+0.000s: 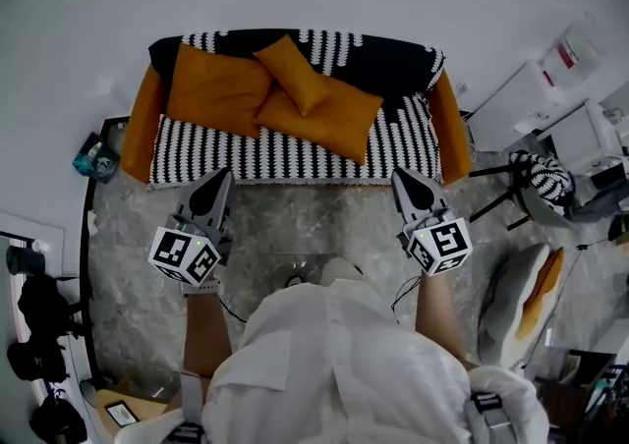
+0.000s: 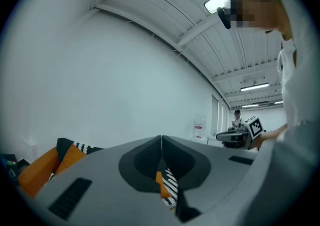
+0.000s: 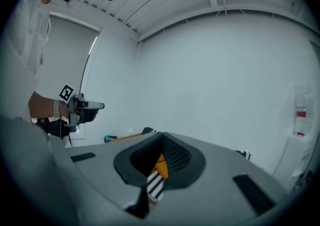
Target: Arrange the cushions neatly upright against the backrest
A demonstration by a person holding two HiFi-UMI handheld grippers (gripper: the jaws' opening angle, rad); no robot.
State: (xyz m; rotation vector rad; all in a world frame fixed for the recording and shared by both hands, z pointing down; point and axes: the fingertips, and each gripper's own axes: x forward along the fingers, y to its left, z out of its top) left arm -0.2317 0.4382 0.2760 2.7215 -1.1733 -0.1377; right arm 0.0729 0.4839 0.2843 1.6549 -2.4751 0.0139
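Observation:
Three orange cushions lie on the black-and-white striped sofa [image 1: 197, 152]. A large cushion [image 1: 214, 88] leans at the left. A smaller cushion [image 1: 292, 73] lies tilted in the middle, overlapping a large flat cushion [image 1: 329, 120]. My left gripper [image 1: 221, 175] is shut and empty, just in front of the seat's left part. The right gripper [image 1: 398, 175] is also shut and empty, before the seat's right part. Neither touches a cushion. In the left gripper view the closed jaws fill the bottom, with the sofa's orange arm [image 2: 37, 172] at the left.
A teal object [image 1: 95, 159] sits by the sofa's left arm. At the right are a tripod draped with a striped cloth [image 1: 539, 177], white cabinets [image 1: 575, 128] and a white-and-orange seat [image 1: 526, 303]. Black gear [image 1: 39, 334] lies at the lower left. Marbled floor [image 1: 295, 226] runs before the sofa.

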